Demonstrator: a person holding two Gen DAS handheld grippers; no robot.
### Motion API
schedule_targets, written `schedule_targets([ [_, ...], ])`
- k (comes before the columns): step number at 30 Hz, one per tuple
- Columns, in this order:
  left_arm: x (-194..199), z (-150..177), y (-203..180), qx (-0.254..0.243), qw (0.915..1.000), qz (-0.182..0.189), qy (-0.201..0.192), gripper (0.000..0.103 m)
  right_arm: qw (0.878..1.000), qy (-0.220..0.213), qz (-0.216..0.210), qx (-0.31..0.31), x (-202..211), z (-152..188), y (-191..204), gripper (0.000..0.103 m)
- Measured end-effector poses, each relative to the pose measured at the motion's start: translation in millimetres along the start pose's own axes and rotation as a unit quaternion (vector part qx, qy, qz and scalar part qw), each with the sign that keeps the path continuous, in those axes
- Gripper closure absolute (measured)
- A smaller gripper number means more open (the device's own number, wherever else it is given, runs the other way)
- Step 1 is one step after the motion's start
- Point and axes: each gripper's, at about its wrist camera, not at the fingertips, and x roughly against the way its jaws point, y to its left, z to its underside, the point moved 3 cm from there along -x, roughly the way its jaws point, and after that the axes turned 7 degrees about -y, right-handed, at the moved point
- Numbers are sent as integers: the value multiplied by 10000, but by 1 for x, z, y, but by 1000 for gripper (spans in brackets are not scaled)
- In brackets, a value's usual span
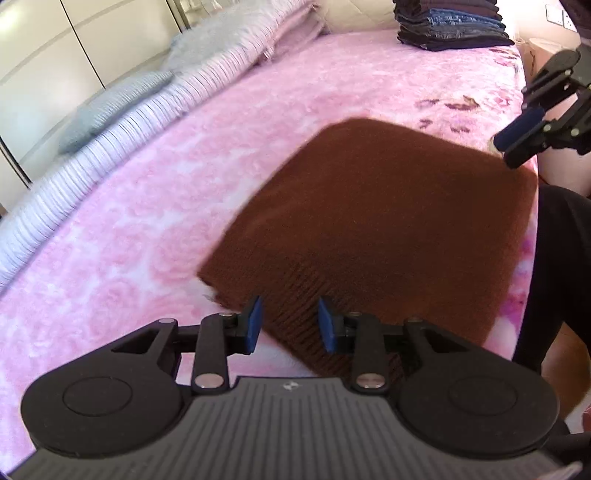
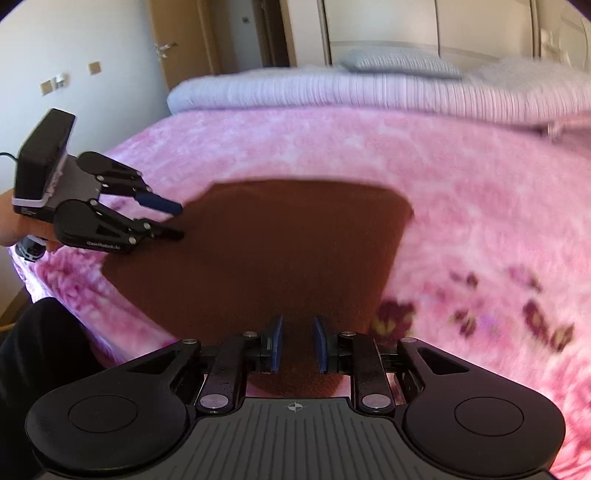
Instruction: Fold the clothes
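A folded brown knit garment (image 1: 373,225) lies flat on the pink fleece bed cover (image 1: 155,206), near the bed's edge; it also shows in the right wrist view (image 2: 266,258). My left gripper (image 1: 290,325) is open, with the garment's near ribbed edge showing between its blue pads; it also shows in the right wrist view (image 2: 179,219) at the garment's left edge. My right gripper (image 2: 298,343) is open just above the garment's near end; it appears in the left wrist view (image 1: 517,142) at the garment's far corner. Neither holds cloth.
A stack of folded dark clothes (image 1: 450,22) sits at the far end of the bed. A striped rolled duvet (image 1: 92,158) and grey pillows (image 2: 395,61) line the far side. The person's dark-clad leg (image 1: 561,266) stands at the bed's edge.
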Motion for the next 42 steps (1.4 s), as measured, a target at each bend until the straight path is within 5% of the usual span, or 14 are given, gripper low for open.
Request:
schedule_targets([
  [6,37,2,-21,157,9987,459,-151,74,9986,23,-306,420,-1,-2,30,81],
  [12,8,22,-34,9,9996,270,118,74,9959,452,-408,662,-46,12,37,81],
  [25,6,17,-31,50,9994,287,161,74,9962,381,-235,746,-25,12,42,79],
  [30,5,16,-31,7,9995,265,172,74,9923,354,21,1187,-17,11,50,51],
  [42,13,11,-33,-93,9998,184,73,74,9821,432,211,1822,-10,26,58,49],
])
